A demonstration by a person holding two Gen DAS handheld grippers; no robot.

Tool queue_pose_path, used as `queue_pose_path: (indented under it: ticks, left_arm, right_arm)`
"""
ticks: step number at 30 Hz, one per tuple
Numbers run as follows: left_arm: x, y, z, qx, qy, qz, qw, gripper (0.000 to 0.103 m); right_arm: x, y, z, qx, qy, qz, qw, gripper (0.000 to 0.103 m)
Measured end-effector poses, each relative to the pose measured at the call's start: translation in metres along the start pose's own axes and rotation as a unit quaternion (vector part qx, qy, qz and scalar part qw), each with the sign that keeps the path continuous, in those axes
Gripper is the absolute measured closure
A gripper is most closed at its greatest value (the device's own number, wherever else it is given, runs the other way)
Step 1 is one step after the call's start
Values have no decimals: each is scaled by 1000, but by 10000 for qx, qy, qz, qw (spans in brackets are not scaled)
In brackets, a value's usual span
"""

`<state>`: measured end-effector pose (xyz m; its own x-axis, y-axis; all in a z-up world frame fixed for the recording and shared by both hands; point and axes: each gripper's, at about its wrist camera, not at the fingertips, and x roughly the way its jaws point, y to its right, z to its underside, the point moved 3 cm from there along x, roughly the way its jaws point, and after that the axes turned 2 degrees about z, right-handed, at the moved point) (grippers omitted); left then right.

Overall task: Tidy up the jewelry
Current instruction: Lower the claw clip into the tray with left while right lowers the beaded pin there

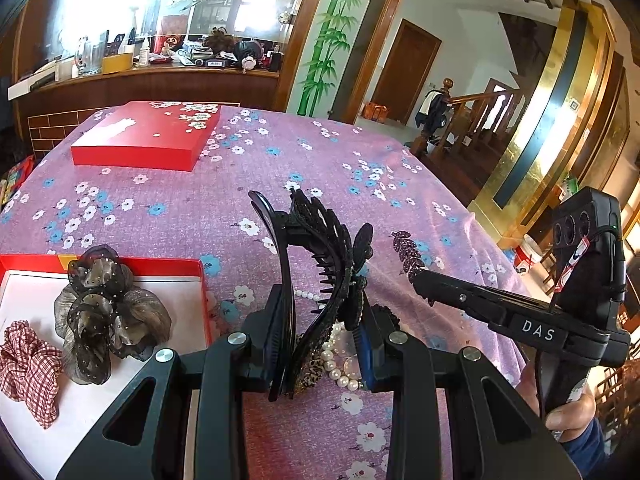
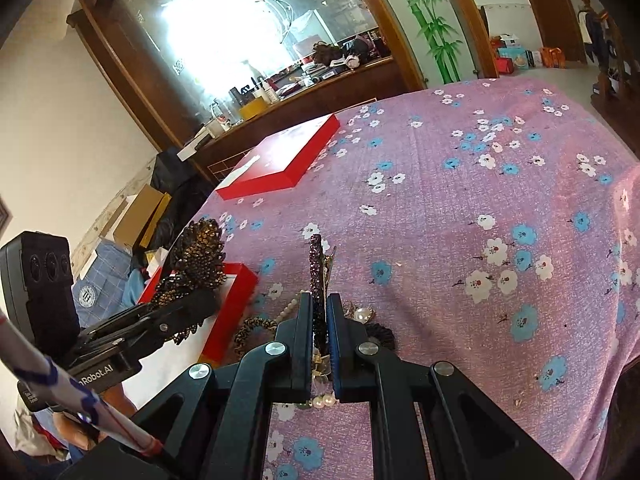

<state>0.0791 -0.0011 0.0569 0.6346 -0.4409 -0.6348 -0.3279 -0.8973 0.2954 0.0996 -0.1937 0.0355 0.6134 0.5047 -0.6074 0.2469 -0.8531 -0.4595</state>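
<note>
A black claw clip [image 1: 316, 264] is being clamped upright between the fingers of the left gripper [image 1: 320, 320], above the pearl necklace [image 1: 340, 356]. A purple rhinestone clip [image 2: 316, 276] is being pinched by the right gripper [image 2: 319, 312]. 2 scrunchies [image 1: 108, 312] are being held in the near red box [image 1: 140, 266]; 1 lid [image 1: 148, 136] is lying far left.

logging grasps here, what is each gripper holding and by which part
The left gripper is shut on the black claw clip, by its lower end. The right gripper is shut on the purple rhinestone hair clip, by its near end.
</note>
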Motion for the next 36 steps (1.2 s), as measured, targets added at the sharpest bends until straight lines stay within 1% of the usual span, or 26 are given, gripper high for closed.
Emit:
queue_pose_path:
  ticks: [3, 7, 9, 11, 15, 18, 22, 24, 28, 31, 36]
  left_arm:
    - [-2, 0, 0, 9, 34, -49, 10000, 73]
    - [-9, -1, -3, -48, 198, -183, 9996, 73]
    - [-14, 1, -3, -96, 161, -120, 9998, 73]
    - [-29, 3, 2, -185, 227, -108, 9995, 73]
    - [-65, 3, 17, -128, 388, -143, 9991, 73]
    - [-94, -9, 29, -206, 483, -188, 9984, 73]
    - [-128, -40, 48, -355, 582, -414, 9968, 73]
    - [-140, -55, 56, -479, 631, -516, 9955, 73]
    - [-155, -96, 74, -785, 585, -812, 9919, 73]
    - [-159, -133, 87, -1105, 480, -1071, 9869, 73]
    - [-162, -173, 97, -1462, 418, -1305, 9797, 73]
  right_arm:
    - [-2, 3, -1, 77, 52, -23, 10000, 96]
    - [-2, 7, -1, 120, 118, 65, 9998, 96]
    - [-4, 8, -1, 165, 167, 92, 9997, 96]
    - [-9, 6, 1, 307, 194, 52, 9993, 96]
    - [-20, -19, 13, 245, 223, -76, 9994, 95]
    - [-21, -46, 22, 182, 153, -364, 9991, 95]
    - [-20, -92, 33, -46, -9, -744, 9972, 95]
    - [-18, -114, 40, -241, -77, -824, 9963, 95]
    - [-3, -152, 57, -449, -405, -1042, 9927, 95]
    - [12, -169, 68, -602, -623, -1043, 9908, 95]
    - [39, -184, 82, -676, -941, -959, 9886, 95]
